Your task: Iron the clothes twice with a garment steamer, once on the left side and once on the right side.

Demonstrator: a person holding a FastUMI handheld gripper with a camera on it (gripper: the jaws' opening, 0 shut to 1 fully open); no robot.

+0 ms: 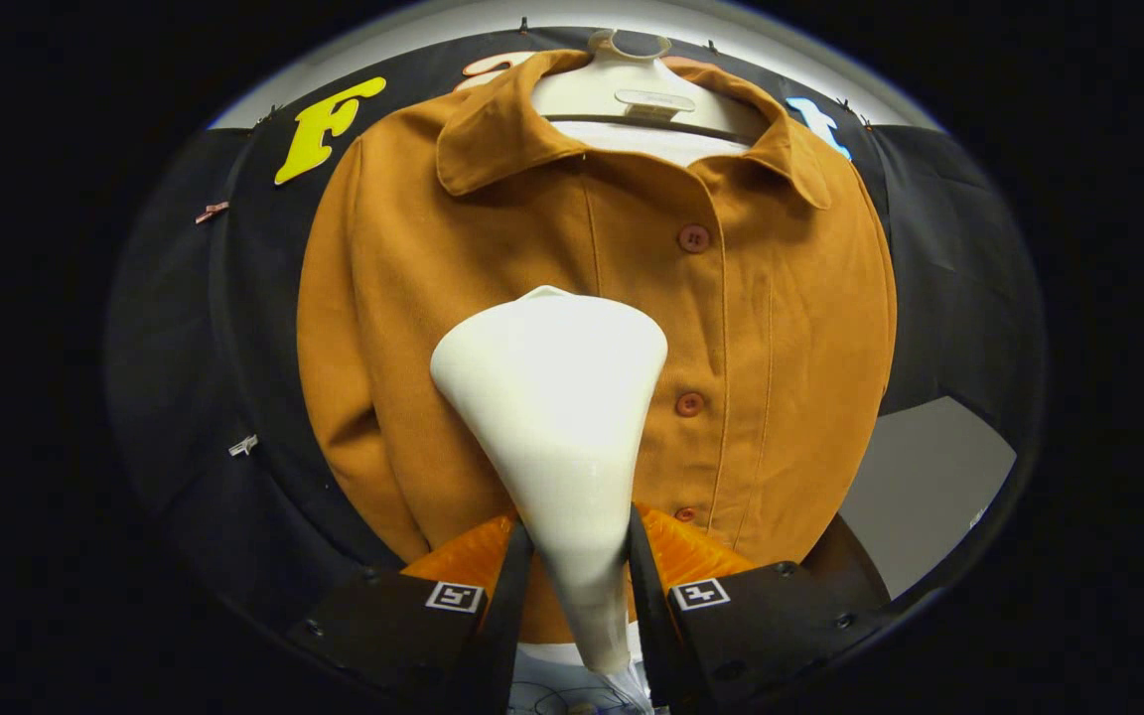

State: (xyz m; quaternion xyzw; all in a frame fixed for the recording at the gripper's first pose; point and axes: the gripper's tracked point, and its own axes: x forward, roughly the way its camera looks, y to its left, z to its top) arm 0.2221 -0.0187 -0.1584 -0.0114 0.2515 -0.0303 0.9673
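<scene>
2 fingers of gripper (580,556) clamped on steamer (557,417), head against shirt (781,328).

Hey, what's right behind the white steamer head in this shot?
The orange-brown jacket hangs behind the steamer head, which the gripper clamps. Its button placket shows beside the head; the cloth directly behind is covered.

Gripper (580,556) clamps steamer (557,397) (white head) against brown shirt (790,328).

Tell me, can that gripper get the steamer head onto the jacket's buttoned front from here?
Probably yes: the gripper grips the steamer head, whose wide end faces the jacket near its buttons, with nothing between.
</scene>
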